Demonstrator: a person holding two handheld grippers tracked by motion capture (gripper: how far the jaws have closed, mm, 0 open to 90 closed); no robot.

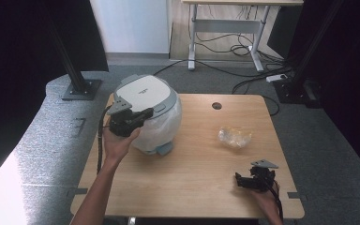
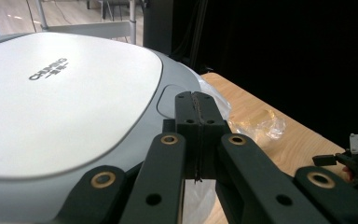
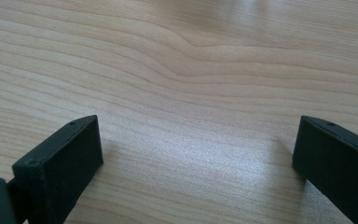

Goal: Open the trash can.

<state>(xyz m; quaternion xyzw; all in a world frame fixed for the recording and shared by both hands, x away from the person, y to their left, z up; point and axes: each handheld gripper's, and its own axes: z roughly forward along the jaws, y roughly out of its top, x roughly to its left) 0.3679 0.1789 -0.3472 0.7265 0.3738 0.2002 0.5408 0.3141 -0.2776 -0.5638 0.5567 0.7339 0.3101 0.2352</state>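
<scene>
The wooden table [image 1: 192,173] is the biggest thing here, a pale rounded-corner top with wavy grain and a round cable hole near its far edge. On its far left part stands the rice cooker [image 1: 145,115], a squat rounded appliance with a smooth matte white lid framed in grey plastic, its body wrapped in thin clear film. The left gripper [image 1: 140,115], black hard plastic, hovers at the lid's front edge with its jaws pressed flat together on nothing. Right of the cooker lies a crumpled clear plastic bag [image 1: 235,136]. Near the table's right front corner the right gripper [image 1: 242,180] rests low, jaws spread wide over bare wood.
</scene>
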